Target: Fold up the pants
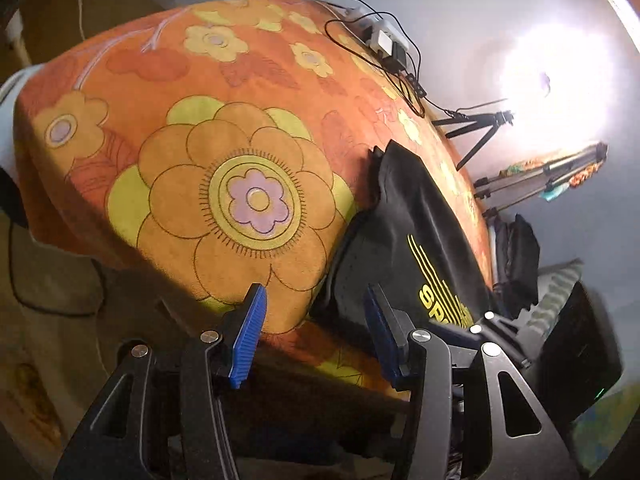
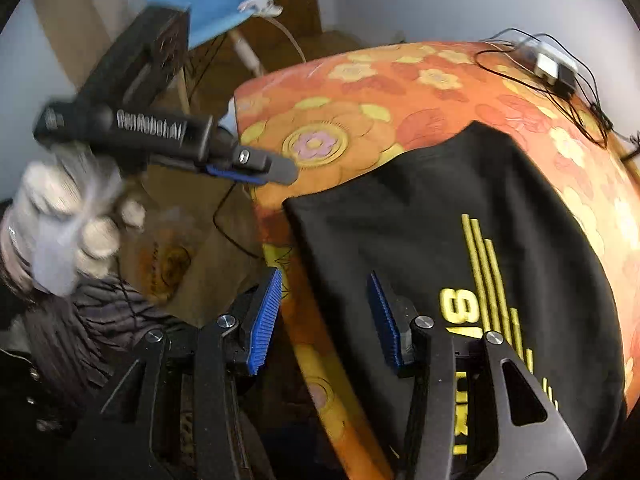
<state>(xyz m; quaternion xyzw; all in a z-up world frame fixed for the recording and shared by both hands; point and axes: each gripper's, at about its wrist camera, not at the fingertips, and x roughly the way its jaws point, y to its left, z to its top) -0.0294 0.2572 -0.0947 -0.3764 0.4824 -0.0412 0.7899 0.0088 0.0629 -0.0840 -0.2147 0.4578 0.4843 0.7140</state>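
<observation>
cables [image 1: 404, 76] and adapters [image 1: 386, 42] beyond pants [image 1: 420, 216]

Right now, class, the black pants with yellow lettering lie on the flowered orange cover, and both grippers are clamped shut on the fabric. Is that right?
Not quite. The pants do lie on the cover, but neither gripper is clamped. The right wrist view shows the right gripper open with nothing pinched, and the left wrist view shows the left gripper open too.

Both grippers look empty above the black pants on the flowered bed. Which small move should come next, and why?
Probably lower the right gripper onto the near edge of the black pants and close. Its jaws stand open with nothing between them, right above that edge, and the pants lie flat on the floral bedcover.
</observation>
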